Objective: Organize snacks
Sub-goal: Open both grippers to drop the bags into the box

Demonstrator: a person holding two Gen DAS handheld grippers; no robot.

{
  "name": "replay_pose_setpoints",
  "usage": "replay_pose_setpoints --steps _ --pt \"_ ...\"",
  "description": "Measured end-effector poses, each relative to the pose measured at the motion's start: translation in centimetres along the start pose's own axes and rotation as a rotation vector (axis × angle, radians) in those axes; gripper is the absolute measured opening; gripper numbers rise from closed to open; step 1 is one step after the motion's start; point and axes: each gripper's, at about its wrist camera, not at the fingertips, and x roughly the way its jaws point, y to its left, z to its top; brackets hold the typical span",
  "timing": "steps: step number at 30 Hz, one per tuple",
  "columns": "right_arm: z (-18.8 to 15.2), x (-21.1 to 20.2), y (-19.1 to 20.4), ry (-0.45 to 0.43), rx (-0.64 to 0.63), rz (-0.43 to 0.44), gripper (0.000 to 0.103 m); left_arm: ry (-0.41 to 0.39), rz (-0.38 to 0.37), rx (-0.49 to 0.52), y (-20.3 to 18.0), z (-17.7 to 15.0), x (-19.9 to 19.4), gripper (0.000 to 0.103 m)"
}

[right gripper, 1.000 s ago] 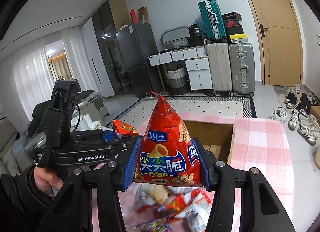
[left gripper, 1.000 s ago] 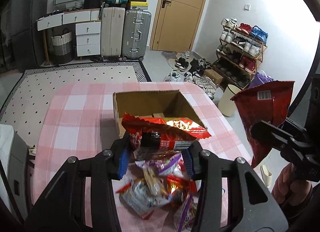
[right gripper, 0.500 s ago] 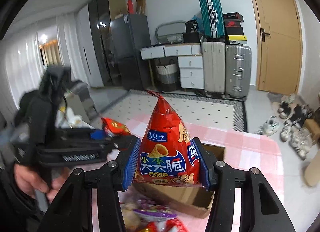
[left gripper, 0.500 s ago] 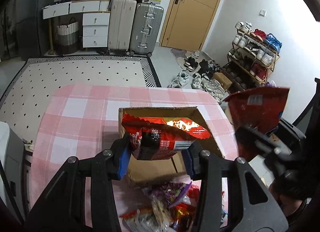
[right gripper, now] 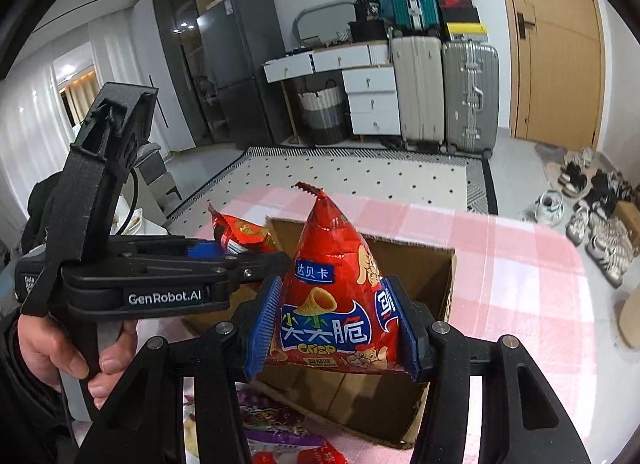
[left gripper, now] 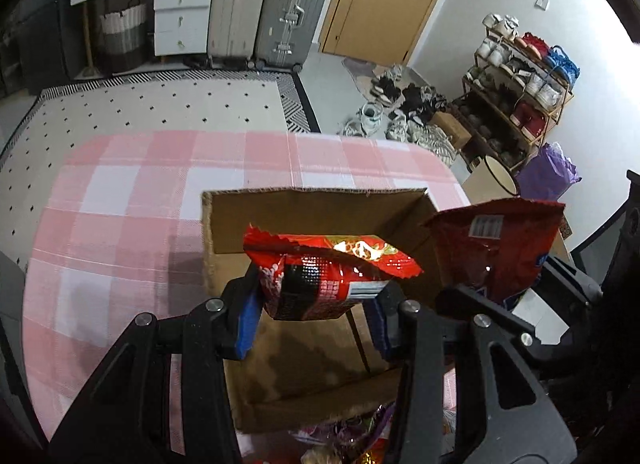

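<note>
Over the open cardboard box [left gripper: 320, 216], left tongs [left gripper: 314, 314] clamp a flat red snack packet [left gripper: 320, 276], right tongs [right gripper: 334, 328] a pyramid crisp bag [right gripper: 336, 304].

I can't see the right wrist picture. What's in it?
The right tongs pinch a red cone-shaped snack bag above an open cardboard box on a pink checked tablecloth. Beside them, the left tongs hold another red packet.

The black body of the left gripper [right gripper: 234, 252] is showing "GenRobot.AI" in white letters on its side. The red cone-shaped snack bag [right gripper: 336, 304] is carrying "达贝卡" on a small blue label, large "尖尖脆" in white on blue, and "CRISP" beneath in yellow. Smaller print on it is staying too small to read.
</note>
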Motion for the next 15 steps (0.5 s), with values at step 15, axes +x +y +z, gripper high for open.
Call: replay_pose_setpoints --steps 15 --pt "-0.9 1.0 -2.1 -0.006 0.047 -0.078 0.082 0.016 0.029 -0.014 0.1 -0.9 1.7 0.076"
